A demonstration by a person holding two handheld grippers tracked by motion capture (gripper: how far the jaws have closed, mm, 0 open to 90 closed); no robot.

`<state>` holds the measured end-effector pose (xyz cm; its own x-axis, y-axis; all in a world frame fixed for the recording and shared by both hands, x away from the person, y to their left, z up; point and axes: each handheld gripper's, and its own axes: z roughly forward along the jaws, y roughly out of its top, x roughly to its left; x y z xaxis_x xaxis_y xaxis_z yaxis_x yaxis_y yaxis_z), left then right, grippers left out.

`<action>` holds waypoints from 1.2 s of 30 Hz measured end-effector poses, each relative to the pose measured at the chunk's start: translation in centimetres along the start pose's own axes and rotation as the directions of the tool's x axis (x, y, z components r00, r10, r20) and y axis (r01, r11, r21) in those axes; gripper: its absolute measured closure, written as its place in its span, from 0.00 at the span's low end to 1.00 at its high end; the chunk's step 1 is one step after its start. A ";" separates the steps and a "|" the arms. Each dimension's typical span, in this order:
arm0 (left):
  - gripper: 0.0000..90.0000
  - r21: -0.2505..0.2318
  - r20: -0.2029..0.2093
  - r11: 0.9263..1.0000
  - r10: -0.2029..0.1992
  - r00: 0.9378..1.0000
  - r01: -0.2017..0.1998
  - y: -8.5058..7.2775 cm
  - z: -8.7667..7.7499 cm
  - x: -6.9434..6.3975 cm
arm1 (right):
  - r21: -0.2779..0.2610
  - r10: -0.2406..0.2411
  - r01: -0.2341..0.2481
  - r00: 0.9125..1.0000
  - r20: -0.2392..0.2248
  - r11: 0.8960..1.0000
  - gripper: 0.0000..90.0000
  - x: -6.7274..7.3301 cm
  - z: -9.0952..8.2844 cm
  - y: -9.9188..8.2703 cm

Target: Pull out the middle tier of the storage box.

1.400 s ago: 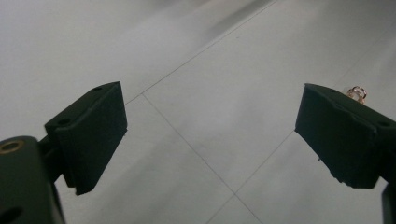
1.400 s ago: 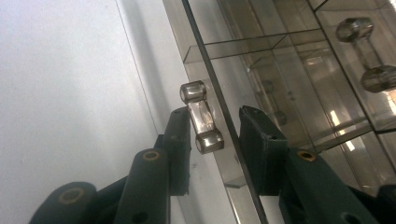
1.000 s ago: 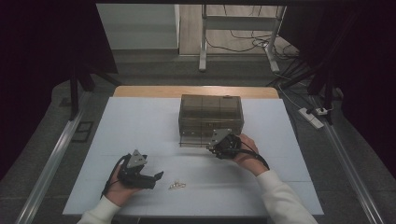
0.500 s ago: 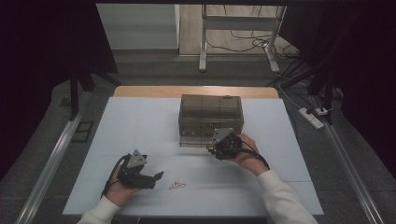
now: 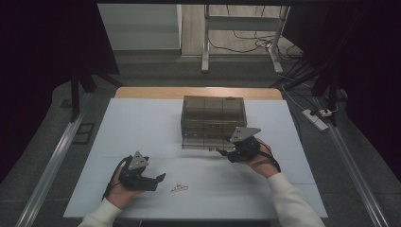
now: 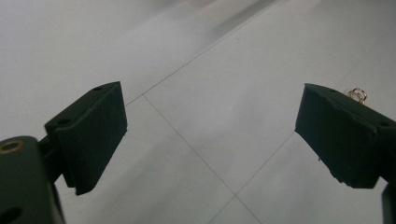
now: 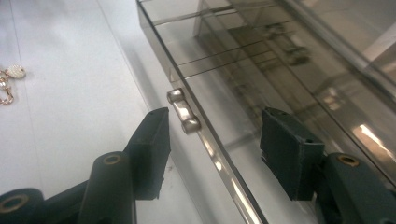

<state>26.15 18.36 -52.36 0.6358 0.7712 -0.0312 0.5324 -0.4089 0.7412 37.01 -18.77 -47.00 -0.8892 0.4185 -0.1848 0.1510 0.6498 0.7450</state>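
Right gripper (image 5: 222, 152) is at the front of the smoky transparent drawer box (image 5: 213, 113), which sits at the middle of the white worktop (image 5: 142, 123), toward its far edge. In the right gripper view the two black jaws stand apart on either side of the box's front edge, one out over the worktop, the other over the clear panel, and the small silver handle (image 7: 183, 111) sits just ahead of the gap between them. The pads press on nothing; those jaws have just been opening, and the handle is free of them. Through the tinted wall you can make out the dividers of the compartments inside.

Over on the near left, the left gripper (image 5: 161, 178) rests low on the worktop in the person's hand, its grey three-cornered plate on top. The left gripper view shows its jaws spread wide with bare worktop between them. Just beside its tips lies a small gold-coloured piece of jewellery (image 5: 179, 188), loose on the surface, well apart from the box; it also peeks over one jaw in the left gripper view and shows at the far left edge of the right gripper view.
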 end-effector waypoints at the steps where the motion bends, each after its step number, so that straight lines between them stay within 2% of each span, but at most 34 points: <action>1: 0.10 -0.001 -0.001 1.000 -0.001 1.000 0.001 0.0 0.0 0.0 | -0.008 0.016 -0.016 1.000 0.001 1.000 0.47 -0.1 -0.3 -0.1; 4: 0.10 -0.004 -0.002 1.000 -0.004 1.000 0.004 0.0 -0.1 0.0 | -0.024 0.041 -0.040 0.999 0.013 0.999 0.47 0.0 -1.3 -0.8; 8: 0.10 -0.003 -0.004 1.000 -0.005 1.000 0.005 0.0 -0.1 0.0 | -0.035 0.047 -0.046 0.998 0.032 0.998 0.46 0.4 -2.4 -1.9; 18: 0.10 -0.007 -0.003 1.000 -0.007 1.000 0.007 0.0 -0.2 0.1 | -0.076 0.087 -0.083 0.995 0.053 0.994 0.44 1.2 -4.0 -3.1; 21: 0.10 -0.014 -0.003 1.000 -0.010 1.000 0.010 -0.1 -0.3 0.1 | -0.073 0.095 -0.090 0.993 0.065 0.993 0.44 1.4 -4.2 -3.8; 29: 0.10 -0.011 -0.003 1.000 -0.006 1.000 0.006 -0.1 -0.3 0.1 | -0.091 0.146 -0.135 0.982 0.122 0.987 0.44 1.8 -5.6 -5.7; 36: 0.10 -0.011 -0.003 1.000 -0.005 1.000 0.005 0.0 -0.3 0.1 | -0.096 0.181 -0.170 0.975 0.128 0.981 0.42 1.7 -6.4 -7.0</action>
<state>26.02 18.57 -52.22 0.6315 0.7747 -0.0335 0.5297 -0.3995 0.7482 31.70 -26.64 -48.47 -0.7843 0.6071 -0.1273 0.2575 0.5053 0.8237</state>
